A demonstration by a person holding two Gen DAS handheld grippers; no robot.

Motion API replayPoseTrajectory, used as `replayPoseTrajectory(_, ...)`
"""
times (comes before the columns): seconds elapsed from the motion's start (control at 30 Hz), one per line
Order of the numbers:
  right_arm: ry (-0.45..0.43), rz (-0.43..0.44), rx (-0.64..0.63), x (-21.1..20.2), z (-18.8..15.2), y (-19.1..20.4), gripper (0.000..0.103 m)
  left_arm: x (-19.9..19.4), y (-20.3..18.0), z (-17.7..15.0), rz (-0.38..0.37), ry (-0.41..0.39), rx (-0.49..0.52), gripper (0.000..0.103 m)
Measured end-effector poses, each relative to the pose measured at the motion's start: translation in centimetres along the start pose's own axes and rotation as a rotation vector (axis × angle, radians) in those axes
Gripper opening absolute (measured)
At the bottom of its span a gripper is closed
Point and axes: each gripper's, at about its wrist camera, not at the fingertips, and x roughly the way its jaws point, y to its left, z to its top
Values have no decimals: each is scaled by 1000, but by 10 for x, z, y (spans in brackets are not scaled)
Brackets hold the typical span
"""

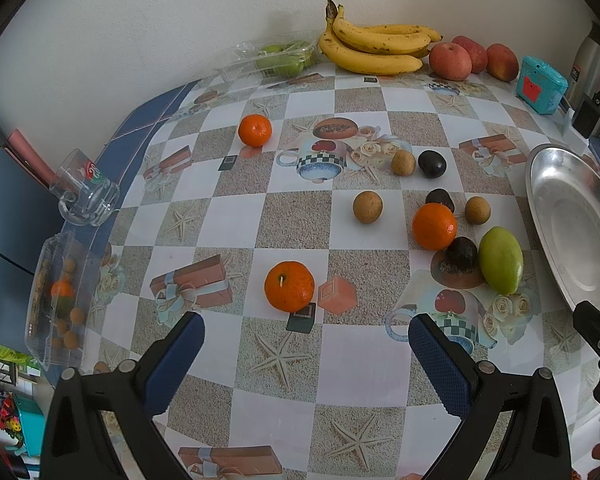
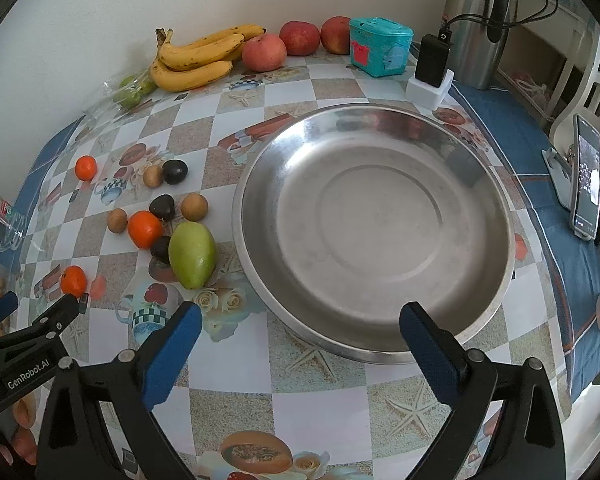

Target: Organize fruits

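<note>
Both claws, left (image 1: 306, 360) and right (image 2: 300, 344), gape wide and empty; loose fruit, mango (image 2: 192, 255) included, lies beside the bare dish (image 2: 496, 216)—round pieces may roll off the table (image 1: 360, 364) if nudged.

Shiny metal basin (image 2: 380, 320), glossy printed tablecloth (image 1: 300, 220), clear glass mug (image 1: 88, 196), steel flask (image 2: 476, 28)

Checkered table (image 1: 228, 216) with scattered fruits (image 1: 434, 226), steel basin (image 2: 376, 232).

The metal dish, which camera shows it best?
The right wrist view: the metal dish sits whole in the middle, with nothing in it. The left wrist view catches only part of it, cut off at the right edge.
</note>
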Motion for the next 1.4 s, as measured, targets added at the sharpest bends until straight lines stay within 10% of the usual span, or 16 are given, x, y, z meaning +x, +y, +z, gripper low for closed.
replayPoseTrajectory(1.17,6,10,-20,5,0,-4,99,0,-1,1,1,2,-2,103)
replayPoseTrajectory(1.4,-50,45,-52,1,8,2,99,-11,27,9,-32,-88,-153,103)
